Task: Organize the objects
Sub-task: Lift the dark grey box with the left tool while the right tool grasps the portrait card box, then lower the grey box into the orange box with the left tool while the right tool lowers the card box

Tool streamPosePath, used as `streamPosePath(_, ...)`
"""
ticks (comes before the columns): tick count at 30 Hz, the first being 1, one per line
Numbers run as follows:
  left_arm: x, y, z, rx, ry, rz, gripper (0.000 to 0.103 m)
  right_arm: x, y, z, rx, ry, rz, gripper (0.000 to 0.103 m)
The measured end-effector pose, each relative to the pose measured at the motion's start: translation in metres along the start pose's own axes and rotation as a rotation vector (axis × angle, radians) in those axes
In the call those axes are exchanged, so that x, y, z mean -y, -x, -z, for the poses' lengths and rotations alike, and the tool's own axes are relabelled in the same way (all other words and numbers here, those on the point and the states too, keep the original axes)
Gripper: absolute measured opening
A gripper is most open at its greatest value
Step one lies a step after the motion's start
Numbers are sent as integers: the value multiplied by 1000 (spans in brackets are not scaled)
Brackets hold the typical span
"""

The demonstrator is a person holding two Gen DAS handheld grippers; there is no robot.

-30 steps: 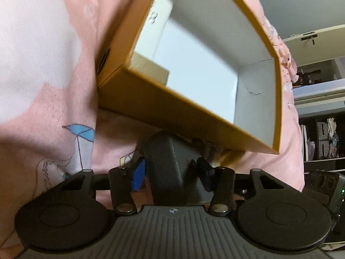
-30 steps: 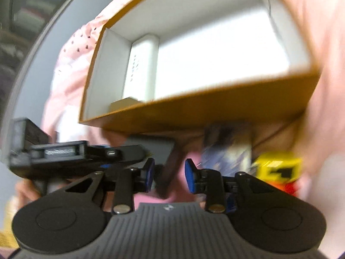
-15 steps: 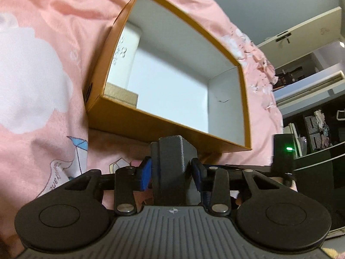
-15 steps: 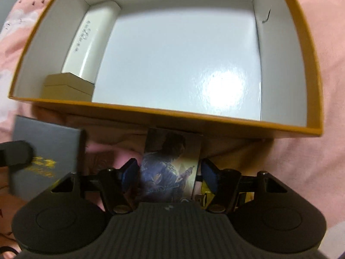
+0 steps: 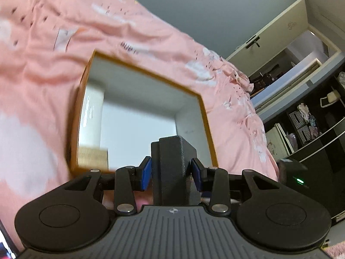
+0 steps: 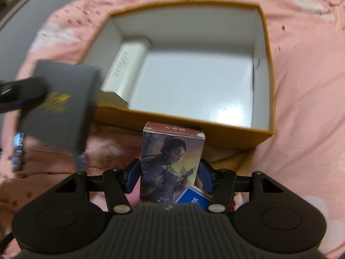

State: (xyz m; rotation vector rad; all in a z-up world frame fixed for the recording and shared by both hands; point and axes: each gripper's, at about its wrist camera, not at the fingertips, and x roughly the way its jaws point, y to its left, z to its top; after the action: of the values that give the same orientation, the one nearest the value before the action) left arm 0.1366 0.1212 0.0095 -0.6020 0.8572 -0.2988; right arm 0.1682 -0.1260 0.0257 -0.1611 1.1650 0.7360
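An open orange box with a white inside (image 5: 140,118) (image 6: 194,82) lies on a pink bedspread. A white carton (image 5: 91,108) (image 6: 127,67) and a small tan box (image 5: 92,156) lie along its left wall. My left gripper (image 5: 171,171) is shut on a dark grey box (image 5: 172,168), held above the orange box's near edge; that grey box with gold print also shows in the right wrist view (image 6: 58,105). My right gripper (image 6: 170,176) is shut on a picture-printed card box (image 6: 171,164), held just in front of the orange box.
The pink bedspread (image 5: 43,43) (image 6: 306,86) surrounds the box. A blue packet (image 6: 192,198) lies under my right gripper. Dark shelving and an open wardrobe (image 5: 312,118) stand at the right, beyond the bed.
Both grippers have closed on their boxes and lifted them off the bed. The views have pulled back and up, so the orange box looks smaller and farther.
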Motion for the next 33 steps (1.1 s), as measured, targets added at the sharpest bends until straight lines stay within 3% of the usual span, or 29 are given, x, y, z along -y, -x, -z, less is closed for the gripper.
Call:
streamPosePath(7,6,-18,-27,16,-55,-35,44,-6,56,-29,160,52,-32,60)
streamPosePath(11,-5,-47,-32,-23,-32,-50,44,8,61,-54,194,50,-7,60)
streamPosePath(16,-19,-90,-27,-120,-16,-101,44,24,-3,-94,83,-7,20,60)
streamPosePath(23,-28,-123,-21,-219,-49,-184,44,42,-74,-107,-104,-29,42,60)
streamPosePath(29,-27,-137,-13,-304,-114,-280,45,47,-103,-107,-196,-42,37,60)
streamPosePath(33,-23,-133,-11,-313,-140,-308,47,50,-113,-107,-235,-74,17,60)
